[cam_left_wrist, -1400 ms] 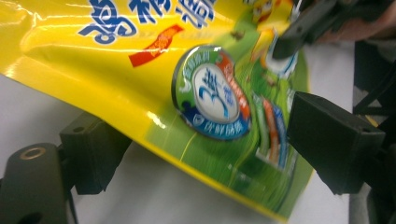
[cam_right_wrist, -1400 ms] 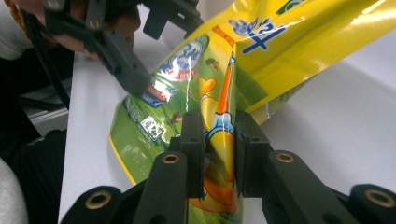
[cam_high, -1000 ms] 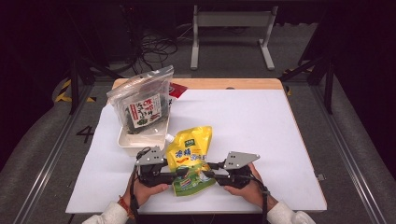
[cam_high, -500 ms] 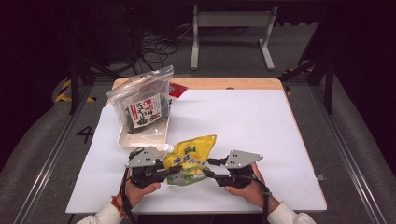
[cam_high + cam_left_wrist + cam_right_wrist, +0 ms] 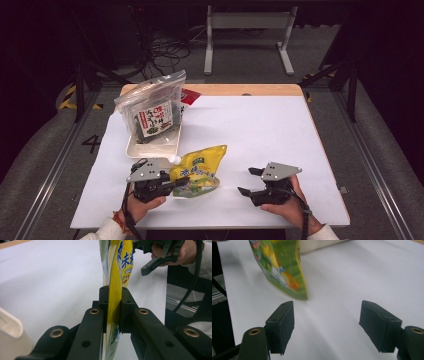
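A yellow and green snack pouch (image 5: 199, 170) is lifted off the white table near its front edge. My left gripper (image 5: 172, 184) is shut on the pouch's left edge; in the left gripper view the pouch (image 5: 117, 277) stands edge-on, clamped between the black jaws of the left gripper (image 5: 113, 312). My right gripper (image 5: 248, 181) hangs open to the right of the pouch, apart from it. In the right gripper view the right gripper (image 5: 327, 327) has nothing between its pads, and the pouch's green bottom (image 5: 280, 267) shows ahead to the left.
A cream tray (image 5: 150, 147) behind the left gripper holds a clear zip bag of dark snacks (image 5: 152, 112). A red packet (image 5: 189, 95) lies behind it. The white table cover (image 5: 265, 130) stretches to the right and back. Cables and a metal stand sit on the floor beyond.
My right gripper has let go of the pouch, opened and moved right. The left gripper keeps hold of the pouch, which has shifted slightly left.
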Motion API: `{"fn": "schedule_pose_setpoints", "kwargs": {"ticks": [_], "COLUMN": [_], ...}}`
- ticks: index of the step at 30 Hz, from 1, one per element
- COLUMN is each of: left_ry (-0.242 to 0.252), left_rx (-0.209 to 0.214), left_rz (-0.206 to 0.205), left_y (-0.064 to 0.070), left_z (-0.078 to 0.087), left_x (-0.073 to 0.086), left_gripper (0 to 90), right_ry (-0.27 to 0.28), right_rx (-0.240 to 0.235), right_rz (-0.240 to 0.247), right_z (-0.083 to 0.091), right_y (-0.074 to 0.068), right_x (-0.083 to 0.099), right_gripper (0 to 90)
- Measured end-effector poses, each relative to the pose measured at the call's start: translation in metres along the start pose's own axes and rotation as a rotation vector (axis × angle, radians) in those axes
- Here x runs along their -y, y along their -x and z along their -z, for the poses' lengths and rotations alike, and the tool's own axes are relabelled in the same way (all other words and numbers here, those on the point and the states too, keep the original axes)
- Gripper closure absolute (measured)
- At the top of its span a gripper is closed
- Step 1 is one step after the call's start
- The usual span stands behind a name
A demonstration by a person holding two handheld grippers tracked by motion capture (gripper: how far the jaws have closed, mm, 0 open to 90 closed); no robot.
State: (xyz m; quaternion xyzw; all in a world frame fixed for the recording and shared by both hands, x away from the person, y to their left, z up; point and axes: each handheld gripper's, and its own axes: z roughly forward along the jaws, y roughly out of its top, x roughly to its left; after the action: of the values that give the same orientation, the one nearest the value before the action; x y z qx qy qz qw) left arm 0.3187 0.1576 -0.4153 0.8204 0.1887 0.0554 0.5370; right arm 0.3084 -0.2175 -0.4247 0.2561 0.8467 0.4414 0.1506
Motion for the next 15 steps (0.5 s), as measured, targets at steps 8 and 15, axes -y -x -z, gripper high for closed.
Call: {"fn": "schedule_pose_setpoints", "kwargs": {"ticks": [8, 15], "left_ry": [0.003, 0.023], "left_rx": [-0.005, -0.06], "left_rz": [-0.015, -0.057], "left_y": [-0.002, -0.002], "left_z": [0.003, 0.012], "left_x": [-0.003, -0.015], "left_gripper": [83.6, 83.7], "right_ry": [-0.04, -0.039], "right_rx": [0.042, 0.059], "right_rz": [-0.051, -0.06], "right_z": [0.01, 0.013], "right_y": [0.008, 0.008], "right_x": [0.021, 0.026], "right_gripper": [25.0, 24.0]}}
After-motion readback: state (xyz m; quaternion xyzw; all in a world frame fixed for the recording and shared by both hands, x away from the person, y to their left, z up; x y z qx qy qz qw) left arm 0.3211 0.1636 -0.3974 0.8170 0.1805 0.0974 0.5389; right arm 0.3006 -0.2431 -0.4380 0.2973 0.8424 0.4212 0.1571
